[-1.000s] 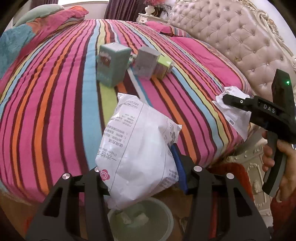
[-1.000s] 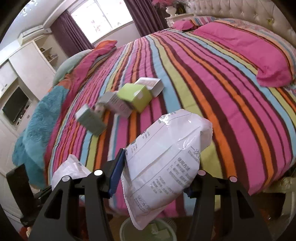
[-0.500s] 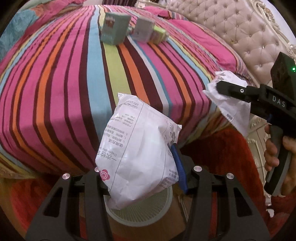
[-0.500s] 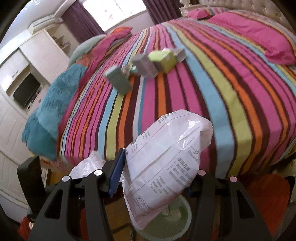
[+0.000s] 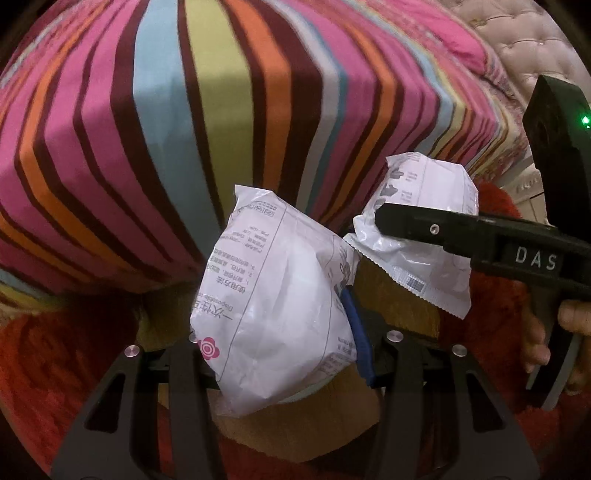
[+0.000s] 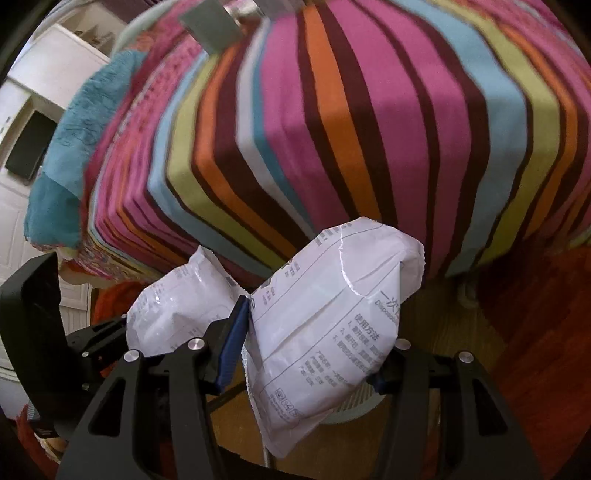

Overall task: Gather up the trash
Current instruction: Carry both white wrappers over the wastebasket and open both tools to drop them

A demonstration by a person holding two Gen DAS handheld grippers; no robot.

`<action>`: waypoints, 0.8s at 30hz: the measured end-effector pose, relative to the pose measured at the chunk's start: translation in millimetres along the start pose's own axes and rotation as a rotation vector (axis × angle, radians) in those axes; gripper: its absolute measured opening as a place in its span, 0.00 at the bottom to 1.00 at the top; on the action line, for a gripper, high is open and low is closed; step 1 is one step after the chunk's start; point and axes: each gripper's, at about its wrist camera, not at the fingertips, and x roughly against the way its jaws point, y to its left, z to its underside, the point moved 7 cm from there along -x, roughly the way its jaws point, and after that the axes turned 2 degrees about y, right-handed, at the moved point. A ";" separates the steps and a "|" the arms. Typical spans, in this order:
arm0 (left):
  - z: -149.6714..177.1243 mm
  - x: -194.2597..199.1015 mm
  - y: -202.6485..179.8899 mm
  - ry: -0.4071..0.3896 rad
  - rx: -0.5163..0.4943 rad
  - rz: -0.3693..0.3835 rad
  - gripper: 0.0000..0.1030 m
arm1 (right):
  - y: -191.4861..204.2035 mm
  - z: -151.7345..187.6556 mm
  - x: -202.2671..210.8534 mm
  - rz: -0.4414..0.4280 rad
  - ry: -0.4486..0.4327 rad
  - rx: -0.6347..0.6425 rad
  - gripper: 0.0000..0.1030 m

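Striped bed [image 5: 166,122] edge and red rug [image 5: 55,350] behind; each gripper carries a white packet.
Left gripper [image 5: 280,332] fingers clamped on a printed white packet [image 5: 273,325]; right gripper [image 6: 306,354] fingers clamped on a second white packet [image 6: 332,332]. Both packets hang over a pale bin rim [image 6: 354,410], below the bed's side, nearly touching. Grey box [image 6: 214,26] on the bed, blurred.

A big bed [image 5: 229,122] with a stripy cover of many colours fills the room. A teal blanket [image 6: 70,155] lies on one corner. The rug [image 5: 48,369] is red. White cupboards [image 6: 40,74] stand by the wall.
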 end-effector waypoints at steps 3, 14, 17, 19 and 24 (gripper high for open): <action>6.2 -14.6 5.4 0.062 0.027 -0.001 0.48 | -7.5 8.4 -18.9 0.030 0.069 -0.025 0.50; 33.2 -73.7 29.9 0.349 0.203 0.088 0.48 | -31.0 32.2 -87.3 0.087 0.310 -0.172 0.50; 41.6 -86.2 28.5 0.402 0.225 0.093 0.48 | -40.0 40.4 -101.8 0.101 0.360 -0.211 0.50; 42.4 -90.8 24.8 0.421 0.211 0.078 0.48 | -39.3 43.5 -107.5 0.110 0.371 -0.206 0.50; 46.3 -100.2 24.1 0.483 0.185 0.047 0.49 | -32.3 40.7 -123.5 0.139 0.408 -0.162 0.51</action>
